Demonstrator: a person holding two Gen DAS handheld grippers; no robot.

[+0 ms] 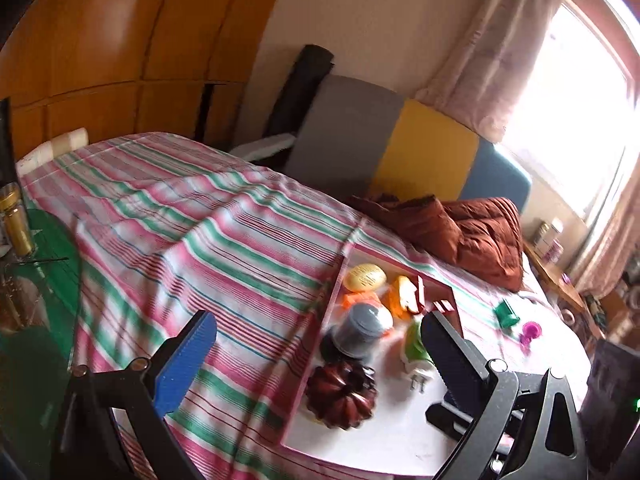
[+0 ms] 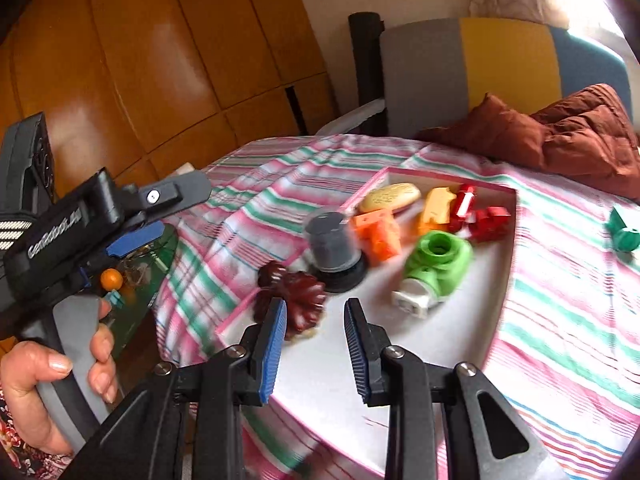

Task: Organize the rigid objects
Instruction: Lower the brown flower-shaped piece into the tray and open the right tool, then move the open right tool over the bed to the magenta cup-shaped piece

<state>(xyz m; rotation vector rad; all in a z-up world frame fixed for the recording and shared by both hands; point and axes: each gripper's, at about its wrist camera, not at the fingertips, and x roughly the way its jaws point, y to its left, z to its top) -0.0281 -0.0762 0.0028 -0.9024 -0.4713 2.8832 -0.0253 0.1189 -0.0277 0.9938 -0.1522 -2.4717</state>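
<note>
A pink-rimmed white tray lies on the striped bedspread. In it are a brown fluted mould, a grey cup on a black lid, a green and white plug device, an orange block, a yellow oval, an orange and white piece and red pieces. A green block and a magenta cup lie on the bedspread outside the tray. My left gripper is open and empty above the tray's left edge. My right gripper is open and empty just over the tray's near part, beside the brown mould.
A brown quilt lies at the head of the bed by a grey, yellow and blue headboard. A green glass side table with a gold-lidded jar stands at left. The left gripper's body shows in the right wrist view.
</note>
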